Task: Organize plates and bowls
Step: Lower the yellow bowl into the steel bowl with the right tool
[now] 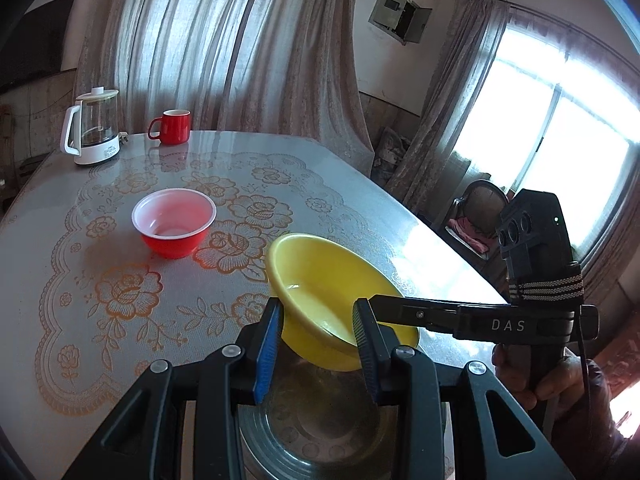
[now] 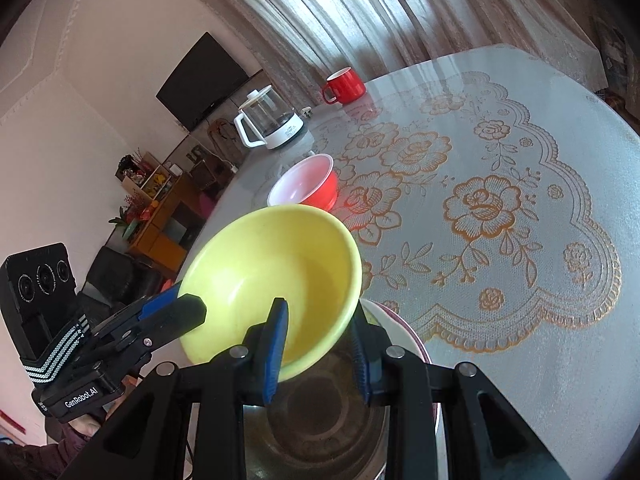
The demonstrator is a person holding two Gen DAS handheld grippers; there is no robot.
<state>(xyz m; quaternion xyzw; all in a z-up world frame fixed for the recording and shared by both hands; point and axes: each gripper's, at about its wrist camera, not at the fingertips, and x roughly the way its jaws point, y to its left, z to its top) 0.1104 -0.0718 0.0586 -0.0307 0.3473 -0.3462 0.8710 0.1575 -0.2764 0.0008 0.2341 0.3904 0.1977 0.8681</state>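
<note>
Both tools angle downward, each narrowly closed on an opposite rim of the yellow bowl (image 1: 332, 280): the left tool (image 1: 316, 344) and the right tool (image 2: 318, 344), whose handle a hand (image 1: 540, 376) holds.

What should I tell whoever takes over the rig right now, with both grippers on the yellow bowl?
Left gripper: shut on the yellow bowl, at its near rim.
Right gripper: shut on the same bowl's opposite rim.
The bowl is tilted, lifted above a metal bowl that sits on a plate at the table's near edge.
Red bowl stands alone, mid-table.
Done: yellow bowl gripped.
Left: set it down, probably stacked; then gather the red bowl.
</note>
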